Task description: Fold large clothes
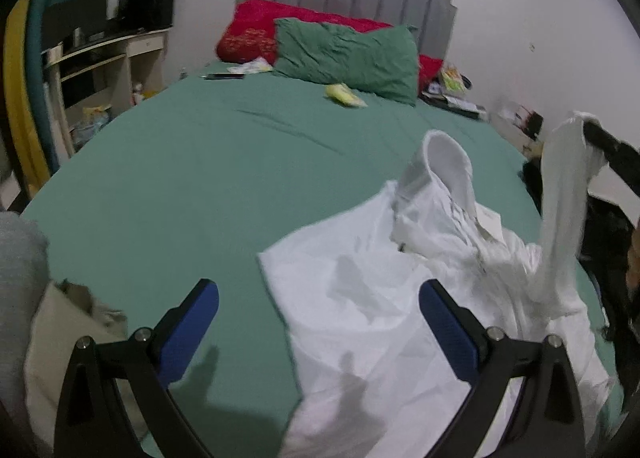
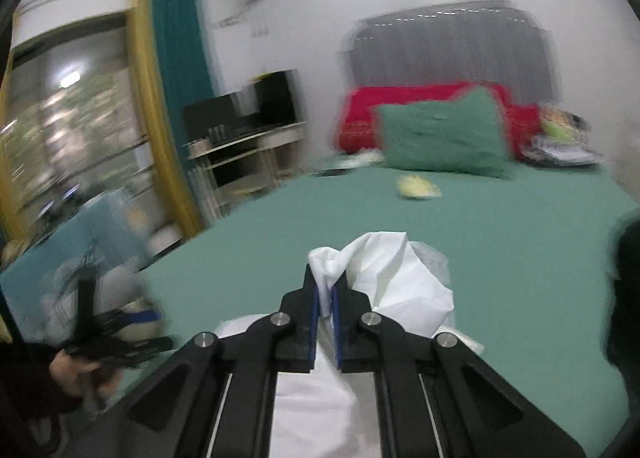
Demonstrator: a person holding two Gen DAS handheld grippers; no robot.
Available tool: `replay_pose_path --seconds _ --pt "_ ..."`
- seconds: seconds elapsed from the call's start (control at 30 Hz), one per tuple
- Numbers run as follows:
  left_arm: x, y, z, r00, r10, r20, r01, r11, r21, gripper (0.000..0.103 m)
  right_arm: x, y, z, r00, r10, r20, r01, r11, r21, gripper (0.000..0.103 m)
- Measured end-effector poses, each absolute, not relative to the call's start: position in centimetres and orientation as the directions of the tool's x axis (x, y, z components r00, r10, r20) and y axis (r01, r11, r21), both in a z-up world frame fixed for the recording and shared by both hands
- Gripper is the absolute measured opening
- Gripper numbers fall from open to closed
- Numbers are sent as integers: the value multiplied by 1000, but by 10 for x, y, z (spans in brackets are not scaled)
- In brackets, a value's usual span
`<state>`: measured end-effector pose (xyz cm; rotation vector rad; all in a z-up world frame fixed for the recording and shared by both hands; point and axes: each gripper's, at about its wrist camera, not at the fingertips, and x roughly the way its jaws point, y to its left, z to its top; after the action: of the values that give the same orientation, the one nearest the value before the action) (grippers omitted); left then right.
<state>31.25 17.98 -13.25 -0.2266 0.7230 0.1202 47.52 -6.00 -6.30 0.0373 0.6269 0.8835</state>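
Two grippers are working over the bed (image 1: 192, 162): right gripper (image 2: 325, 294) pinching the white shirt (image 1: 360, 298), left gripper (image 1: 320, 318) spread, holding nothing.

The right tongs (image 2: 325, 290) are clamped tight on a bunch of the white garment (image 2: 384, 274), and the cloth puffs out just past the blue pads (image 2: 315, 306) and trails back underneath the tool. Beneath it is the green sheet of the bed (image 2: 520, 258). Up by the grey headboard (image 2: 448, 46) a green pillow (image 2: 444, 138) leans against a red one (image 2: 360, 118), with a small yellow item (image 2: 418, 186) lying on the sheet in front. Low on the left, a hand (image 2: 76, 374) grips the left tongs (image 2: 132, 322), blurred.
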Motion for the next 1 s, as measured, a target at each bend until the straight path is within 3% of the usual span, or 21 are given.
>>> replay_pose_path --seconds 0.07,0.1,0.13,0.17,0.27,0.4,0.5,0.57,0.63,0.7,0.83,0.87,0.9,0.93,1.0 --pt "306 194 -129 744 51 -667 -228 957 -182 100 464 -17 -75 366 757 -542 -762 577 293 16" --pt "303 203 -127 738 66 -671 -259 947 -192 100 462 0 -86 306 758 -576 -772 551 315 47" --pt "301 209 -127 735 71 -675 -274 941 -200 100 459 15 -99 255 750 -610 -771 538 339 85" --pt "299 215 -127 731 70 -679 -286 934 -212 100 453 23 -111 217 741 -635 -765 533 361 91" --pt "301 227 -131 719 22 -694 -298 912 -280 100 436 18 -133 154 731 -665 -757 520 396 91" --pt "312 218 -136 712 -18 -702 -270 916 -297 100 434 -44 -133 280 668 -690 -701 633 328 91" --pt "326 193 -145 706 -74 -704 -202 932 -301 100 454 -106 -140 411 510 -755 -557 797 235 90" --pt "339 171 -152 693 -139 -708 -146 934 -326 100 468 -142 -152 459 411 -788 -474 863 174 90" --pt "354 149 -160 669 -196 -716 -92 935 -342 100 487 -174 -169 483 315 -817 -389 913 123 79" --pt "369 125 -174 641 -232 -732 -34 944 -329 100 512 -203 -194 458 268 -848 -319 940 124 75" --pt "377 106 -209 572 -188 -799 -30 968 -249 94 543 -238 -260 268 321 -908 -246 934 257 72" --pt "376 105 -214 562 -185 -806 -31 969 -244 90 542 -240 -262 308 336 -890 -272 928 256 70" --pt "375 103 -221 550 -180 -815 -31 971 -235 83 542 -238 -262 314 348 -883 -306 918 253 41" --pt "374 102 -223 551 -164 -818 -32 976 -217 73 545 -236 -264 306 338 -890 -314 918 241 4" --pt "371 97 -222 567 -143 -811 -6 984 -178 53 550 -243 -259 333 361 -871 -312 914 260 2"
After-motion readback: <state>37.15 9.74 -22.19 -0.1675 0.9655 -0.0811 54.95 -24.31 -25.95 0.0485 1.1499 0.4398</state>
